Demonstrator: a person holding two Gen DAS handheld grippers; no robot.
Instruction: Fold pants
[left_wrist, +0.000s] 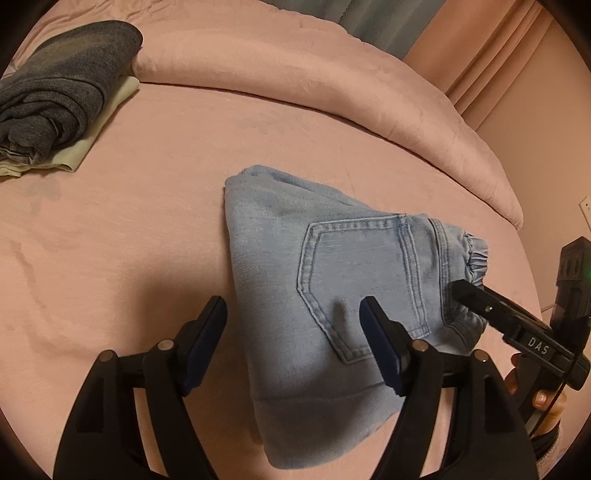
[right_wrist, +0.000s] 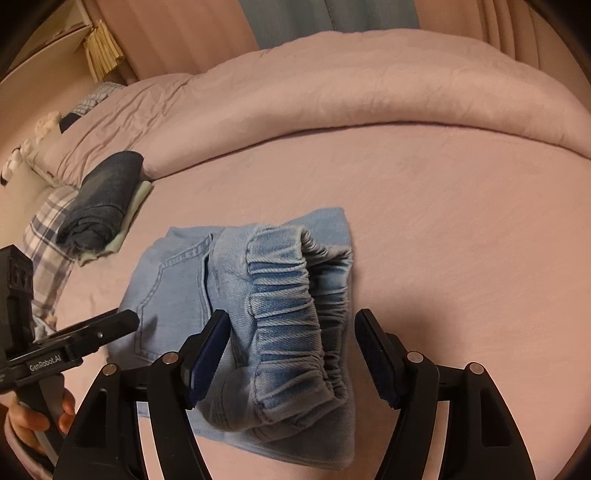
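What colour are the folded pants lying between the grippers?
Light blue denim pants, clearest in the left wrist view.

Dim, warm pinkish light; soft shadows fall near the lens, fisheye bending and dark vignette at edges.

A pink bedsheet (left_wrist: 147, 229) is being spread under everything, with a pink duvet (right_wrist: 332, 85) being bunched along its far side. Dark folded jeans (left_wrist: 62, 85) are being stacked on a pale green cloth (left_wrist: 74, 158). A plaid fabric (right_wrist: 48, 236) is being glimpsed at the left.

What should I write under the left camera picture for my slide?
Open left gripper over folded light blue jeans on a pink bed.
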